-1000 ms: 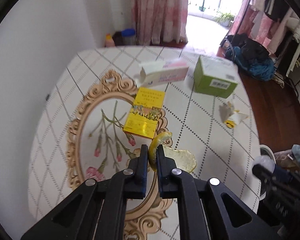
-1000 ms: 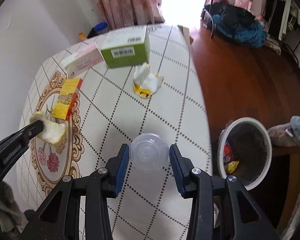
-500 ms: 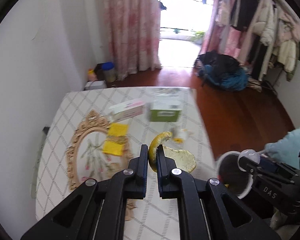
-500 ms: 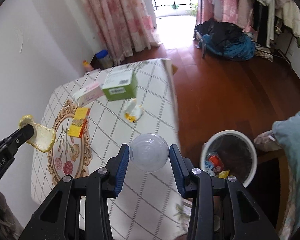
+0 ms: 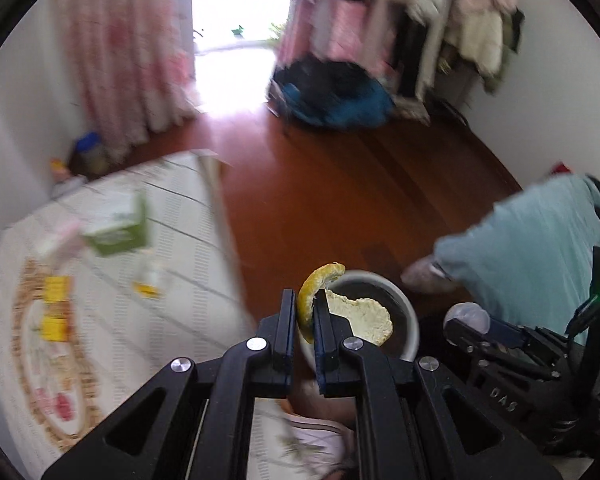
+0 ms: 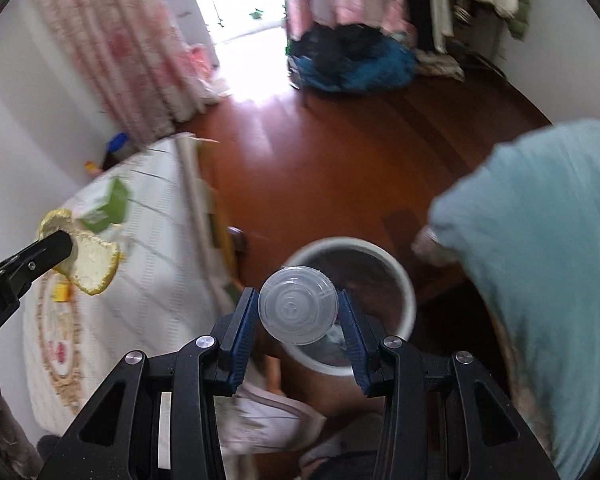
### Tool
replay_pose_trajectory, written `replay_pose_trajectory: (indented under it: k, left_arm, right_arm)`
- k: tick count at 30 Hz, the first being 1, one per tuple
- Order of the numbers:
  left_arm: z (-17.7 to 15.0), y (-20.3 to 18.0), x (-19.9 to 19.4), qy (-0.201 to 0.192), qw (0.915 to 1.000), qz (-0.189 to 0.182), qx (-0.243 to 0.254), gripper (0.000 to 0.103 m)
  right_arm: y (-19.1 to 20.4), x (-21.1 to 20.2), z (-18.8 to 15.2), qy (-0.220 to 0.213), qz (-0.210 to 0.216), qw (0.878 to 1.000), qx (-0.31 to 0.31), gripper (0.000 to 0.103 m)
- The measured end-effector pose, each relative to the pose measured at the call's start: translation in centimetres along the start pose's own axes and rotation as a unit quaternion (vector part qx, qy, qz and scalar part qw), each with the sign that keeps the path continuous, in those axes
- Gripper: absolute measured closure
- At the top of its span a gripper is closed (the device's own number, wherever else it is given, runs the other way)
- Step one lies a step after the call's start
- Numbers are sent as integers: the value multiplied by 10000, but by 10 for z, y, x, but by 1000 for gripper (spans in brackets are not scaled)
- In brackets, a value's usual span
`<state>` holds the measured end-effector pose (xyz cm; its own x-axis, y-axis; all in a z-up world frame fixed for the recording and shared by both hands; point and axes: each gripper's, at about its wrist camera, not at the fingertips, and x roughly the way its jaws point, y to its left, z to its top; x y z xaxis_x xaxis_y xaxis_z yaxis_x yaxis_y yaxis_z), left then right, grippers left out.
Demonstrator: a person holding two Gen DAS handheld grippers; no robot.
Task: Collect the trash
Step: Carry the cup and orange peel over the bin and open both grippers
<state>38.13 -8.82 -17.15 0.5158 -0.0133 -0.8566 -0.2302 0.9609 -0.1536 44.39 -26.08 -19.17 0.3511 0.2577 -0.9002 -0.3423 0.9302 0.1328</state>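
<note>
Left wrist view: the left gripper (image 5: pixel 305 312), pressed nearly together, pinches a curled, pithy yellow fruit peel (image 5: pixel 342 308) above a round white trash bin (image 5: pixel 410 322) on the wooden floor.

Right wrist view: the right gripper (image 6: pixel 298 312), spread wide, clamps a clear ribbed plastic cup (image 6: pixel 298 304) over the bin (image 6: pixel 408 300), beside the quilted, blurred surface (image 6: pixel 160 256).

We read "DAS" on the black body of the right claw (image 5: pixel 466 320), and "pot.AI", cut off at the frame edge, on the left claw (image 6: pixel 60 244). The blurred boxes (image 5: pixel 116 232) gave us nothing legible.
</note>
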Motion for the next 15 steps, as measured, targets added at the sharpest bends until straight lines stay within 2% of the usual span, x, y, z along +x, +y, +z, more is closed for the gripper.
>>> replay_pose_trajectory:
  k: [3, 7, 12, 15]
  left_arm:
    - [3, -22, 45, 471, 9986, -242, 89, 98]
    - [2, -39, 108, 1160, 9917, -543, 91, 97]
    - [1, -44, 154, 1656, 9840, -659, -59, 96]
    - [-4, -42, 170, 1901, 9805, -484, -106, 90]
  right_arm:
    - [-33, 30, -5, 289, -168, 9993, 156, 60]
    - [-74, 72, -15, 730, -305, 9962, 356, 60]
    - [-102, 119, -22, 1097, -392, 9919, 499, 60]
    - [-114, 142, -24, 1257, -373, 9898, 564, 60]
